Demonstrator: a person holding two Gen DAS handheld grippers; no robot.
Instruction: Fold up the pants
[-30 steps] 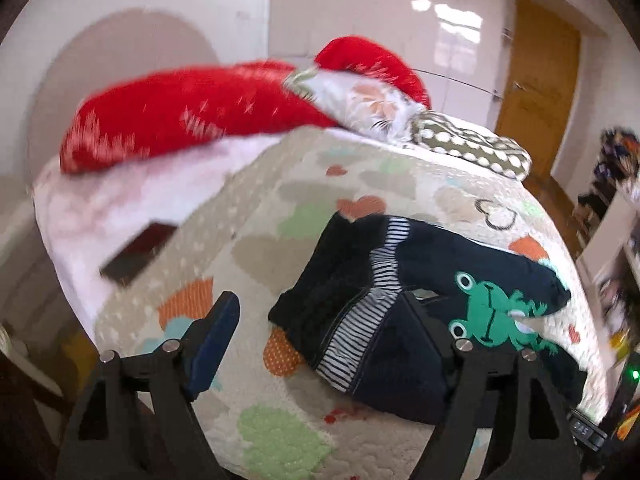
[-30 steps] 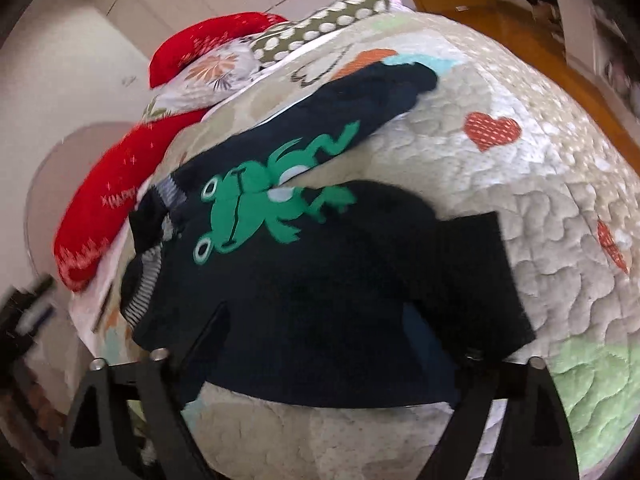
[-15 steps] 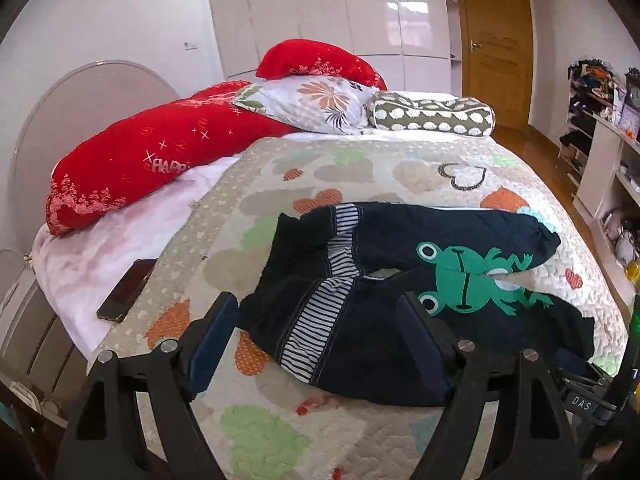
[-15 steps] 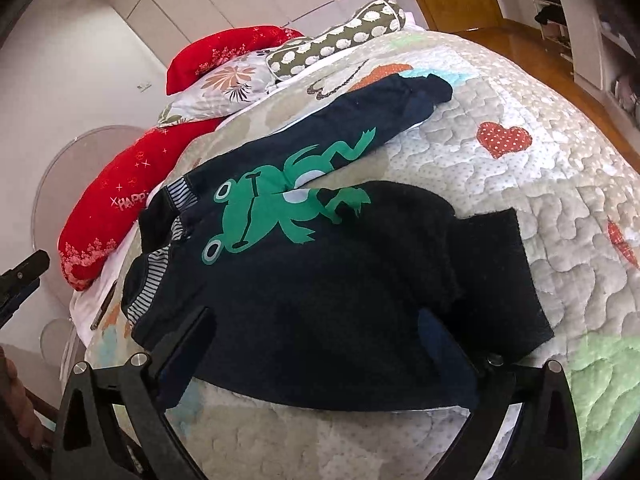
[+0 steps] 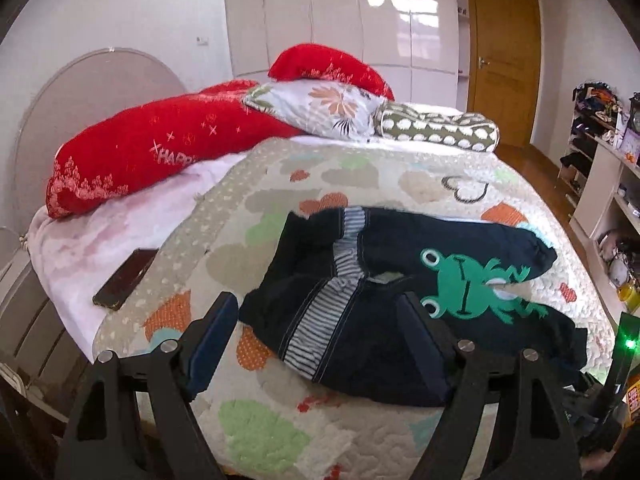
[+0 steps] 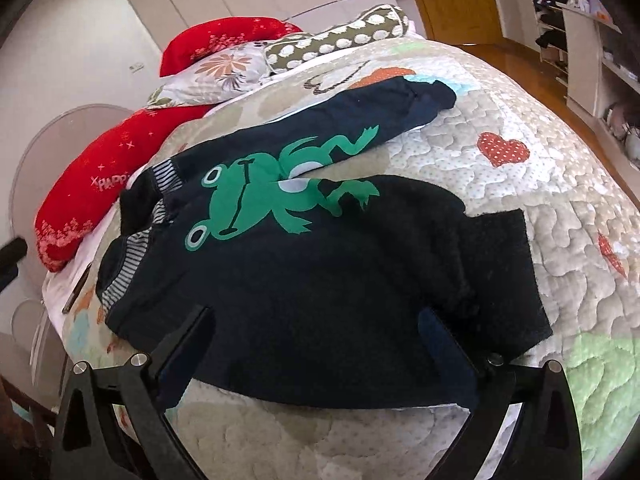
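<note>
Dark navy child's pants (image 5: 384, 280) with a green frog print and a striped waistband lie spread on a quilted bedspread (image 5: 260, 200). The waistband is at the left, the legs point right. In the right wrist view the pants (image 6: 320, 248) fill the middle. My left gripper (image 5: 320, 320) is open and empty, above the waistband end near the bed's front edge. My right gripper (image 6: 316, 332) is open and empty, over the nearer leg.
Red bolsters (image 5: 160, 152), a floral pillow (image 5: 320, 108) and a spotted pillow (image 5: 436, 130) lie at the head of the bed. A dark phone (image 5: 124, 278) lies on the pink sheet at the left. Shelves (image 5: 608, 184) and a wooden door (image 5: 504, 68) are on the right.
Both grippers stay open and empty. The left view has steadied and drawn back slightly from the pants; the right gripper has shifted a little closer over the nearer leg.
</note>
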